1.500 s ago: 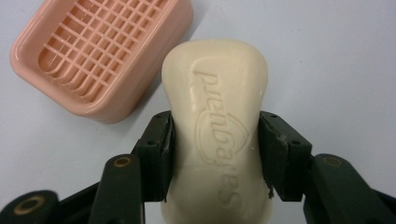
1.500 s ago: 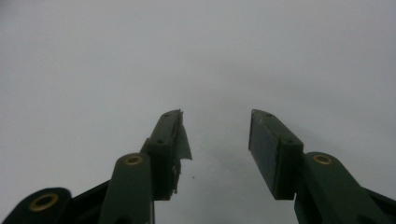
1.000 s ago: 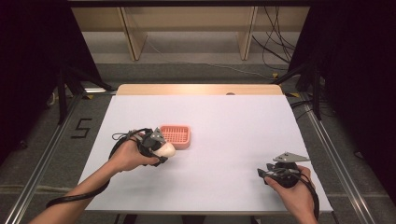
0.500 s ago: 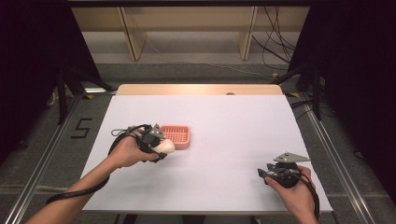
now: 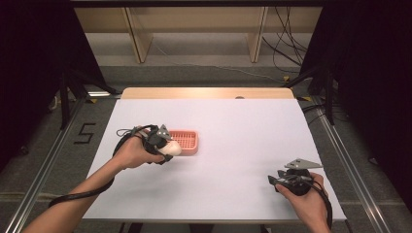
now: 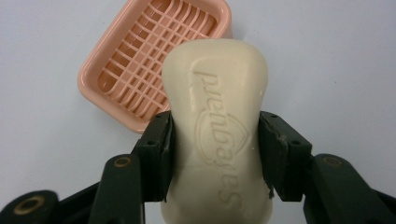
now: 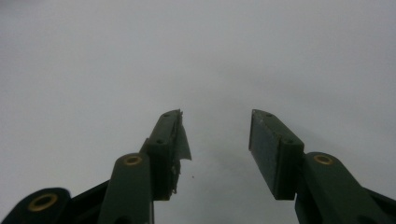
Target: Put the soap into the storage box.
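Note:
A cream bar of soap (image 6: 215, 126) embossed with a brand name sits between the two black jaws of my left gripper (image 6: 215, 140), which is shut on its sides. In the high view the soap (image 5: 173, 149) hangs just left of a pink slatted soap dish (image 5: 186, 141), and the left gripper (image 5: 167, 147) is held in a hand at the table's left. The soap dish (image 6: 140, 56) lies empty beyond the soap's far end. My right gripper (image 7: 215, 140) stands open over bare white table, nothing between its jaws; it rests near the front right (image 5: 278, 180).
The white table (image 5: 243, 141) has a wooden strip along its far edge. Shelving legs and loose cables stand on the floor behind it. A metal rail runs along each side of the table, with a "5" marked on the floor at left.
The left hand has carried the soap slightly to the right, closer to the soap dish. The right hand has stayed where it was.

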Tool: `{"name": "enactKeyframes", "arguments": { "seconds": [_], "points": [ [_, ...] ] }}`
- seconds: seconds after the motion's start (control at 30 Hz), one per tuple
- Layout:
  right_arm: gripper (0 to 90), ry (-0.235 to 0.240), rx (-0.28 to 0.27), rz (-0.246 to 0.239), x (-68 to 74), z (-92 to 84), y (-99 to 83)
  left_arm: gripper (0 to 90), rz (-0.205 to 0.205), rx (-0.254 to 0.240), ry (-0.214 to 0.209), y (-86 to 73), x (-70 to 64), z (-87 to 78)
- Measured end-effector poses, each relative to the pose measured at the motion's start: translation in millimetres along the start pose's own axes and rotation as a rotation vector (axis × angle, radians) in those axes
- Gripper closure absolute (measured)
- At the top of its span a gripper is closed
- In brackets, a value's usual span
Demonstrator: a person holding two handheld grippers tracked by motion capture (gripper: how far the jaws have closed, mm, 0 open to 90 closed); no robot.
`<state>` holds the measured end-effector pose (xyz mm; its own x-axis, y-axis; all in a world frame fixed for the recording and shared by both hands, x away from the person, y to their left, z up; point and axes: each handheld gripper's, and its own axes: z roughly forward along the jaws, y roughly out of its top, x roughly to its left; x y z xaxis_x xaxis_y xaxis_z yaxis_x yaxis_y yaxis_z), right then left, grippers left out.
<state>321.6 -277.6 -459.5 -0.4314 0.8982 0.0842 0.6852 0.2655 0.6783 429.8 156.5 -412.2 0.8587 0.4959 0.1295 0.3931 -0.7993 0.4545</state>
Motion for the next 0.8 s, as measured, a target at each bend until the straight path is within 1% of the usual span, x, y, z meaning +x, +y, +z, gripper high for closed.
{"name": "enactKeyframes", "arguments": {
  "seconds": [0.13, 0.17, 0.2, 0.23, 0.27, 0.3, 0.33, 0.4, 0.43, 0.5, 0.53, 0.6, 0.67, 0.7, 0.73, 0.77, 0.8],
  "points": [
    [54.5, -0.001, 0.003, -0.003, -0.2, -0.5, 0.2, 48.6, 0.018, 0.006, 0.004, 2.0, 2.5, -0.2],
    [54.5, 0.003, 0.013, 0.014, 0.7, -1.5, 0.7, 48.6, 0.019, 0.007, 0.007, 2.5, 2.8, 0.0],
    [54.5, 0.003, 0.013, 0.014, 0.7, -1.5, 0.7, 48.6, 0.019, -0.001, 0.009, 2.7, 3.5, 1.0],
    [54.5, -0.001, 0.008, 0.016, 0.9, -1.1, 0.6, 48.6, 0.024, 0.003, 0.011, 3.2, 4.7, 1.1],
    [54.5, -0.005, -0.006, -0.033, -2.3, 0.1, -0.3, 48.6, 0.025, 0.005, 0.01, 3.5, 5.3, 1.1],
    [54.5, -0.005, -0.006, -0.035, -2.5, 0.2, -0.4, 48.6, 0.023, 0.004, 0.011, 4.0, 5.8, 1.5],
    [54.5, -0.002, 0.007, -0.015, -1.2, -0.5, -0.4, 48.6, 0.03, 0.006, 0.015, 4.5, 6.8, 1.5],
    [54.4, -0.002, 0.002, -0.021, -1.5, -0.6, -0.4, 48.6, 0.036, 0.007, 0.018, 5.4, 8.0, 1.9],
    [54.4, 0.001, 0.014, 0.026, 1.2, -1.5, 0.5, 48.6, 0.036, 0.003, 0.02, 6.1, 8.3, 2.5],
    [54.4, 0.001, 0.014, 0.026, 1.1, -1.5, 0.4, 48.6, 0.046, 0.012, 0.02, 7.1, 9.5, 2.5],
    [54.4, -0.01, 0.003, -0.018, -2.4, -1.4, 0.8, 48.6, 0.048, 0.008, 0.019, 7.6, 9.9, 3.2],
    [54.4, -0.009, 0.002, -0.019, -2.5, -1.6, 0.8, 48.6, 0.051, 0.004, 0.022, 8.2, 10.8, 4.1],
    [54.3, -0.008, 0.001, -0.018, -2.6, -1.7, 0.7, 48.6, 0.046, 0.008, 0.02, 8.8, 11.0, 4.9],
    [54.4, -0.01, 0.0, -0.018, -2.7, -1.9, 0.7, 48.6, 0.055, 0.004, 0.021, 9.2, 11.6, 5.5],
    [54.4, -0.008, 0.001, -0.016, -2.7, -1.8, 0.7, 48.6, 0.055, 0.0, 0.021, 9.1, 11.5, 6.3],
    [54.4, -0.008, 0.001, -0.016, -2.7, -1.9, 0.7, 48.6, 0.065, 0.007, 0.021, 9.4, 12.3, 6.3],
    [54.4, -0.008, -0.001, -0.019, -2.9, -1.8, 0.7, 48.6, 0.065, 0.007, 0.021, 9.6, 12.6, 6.5]
  ]
}}
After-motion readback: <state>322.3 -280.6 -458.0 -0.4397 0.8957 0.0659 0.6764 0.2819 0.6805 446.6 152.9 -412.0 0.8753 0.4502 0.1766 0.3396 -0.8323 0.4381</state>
